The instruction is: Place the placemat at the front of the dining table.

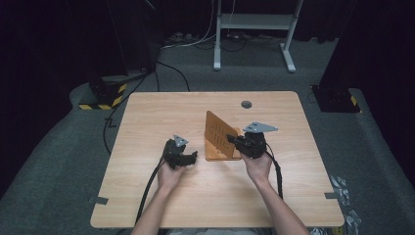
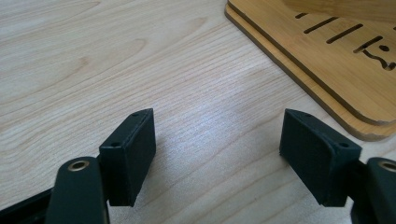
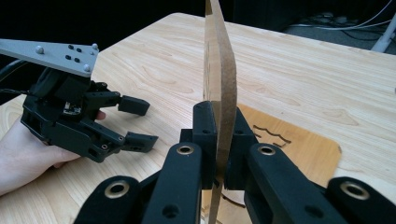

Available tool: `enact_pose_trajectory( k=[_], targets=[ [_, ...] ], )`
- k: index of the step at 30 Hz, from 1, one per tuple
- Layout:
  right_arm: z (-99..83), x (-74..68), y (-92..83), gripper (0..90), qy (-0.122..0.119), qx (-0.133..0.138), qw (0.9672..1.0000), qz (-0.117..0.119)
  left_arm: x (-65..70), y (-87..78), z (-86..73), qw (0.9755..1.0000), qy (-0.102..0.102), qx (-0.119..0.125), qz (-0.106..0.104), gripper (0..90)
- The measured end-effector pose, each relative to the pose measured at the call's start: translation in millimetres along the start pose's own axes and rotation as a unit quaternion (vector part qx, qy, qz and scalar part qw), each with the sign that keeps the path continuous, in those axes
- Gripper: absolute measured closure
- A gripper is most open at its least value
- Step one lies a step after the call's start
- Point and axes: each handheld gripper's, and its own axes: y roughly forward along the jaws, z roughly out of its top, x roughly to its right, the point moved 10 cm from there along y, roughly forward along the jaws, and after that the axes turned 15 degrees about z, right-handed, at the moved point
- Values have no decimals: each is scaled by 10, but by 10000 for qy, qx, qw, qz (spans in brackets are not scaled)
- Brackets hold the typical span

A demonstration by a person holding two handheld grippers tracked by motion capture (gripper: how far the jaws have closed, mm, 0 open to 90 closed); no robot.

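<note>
Bamboo-looking board was what I had going on, a thin slotted panel standing up on edge, tilted a bit, near the middle of the wooden surface. It rose from a flat base plate of the same material, which lay on the surface right under it. My right hand-held gripper had its jaws pinched tight on the lower edge of that upright board, one pad on each face, so the panel ran straight up between them in the right gripper view. In the high view that right hand-held gripper sat at the right side of the board, with my hand behind it and the cable trailing back toward me.

My left hand-held gripper was off to the left of the base plate, close but not touching it, low over the surface. Its jaws stood wide apart with nothing but bare wood grain between them; in the left gripper view the rounded corner of the base plate showed at the far right, and it looked like two layers stacked. From the right gripper view the left hand-held gripper pointed toward the board, well short of it.
</note>
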Motion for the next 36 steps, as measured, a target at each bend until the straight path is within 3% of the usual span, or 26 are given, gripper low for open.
enact_pose_trajectory(
  k=[25, 36],
  targets=[
    [-20, 150, -221, 866, 86, 71, 9998, -182, 5, 4, 4, 10000, -23, -9, -9, 268],
    [-14, 272, -462, 866, 130, 203, 9989, -393, 5, 5, 4, 10000, -22, -6, -10, 268]
  ],
)
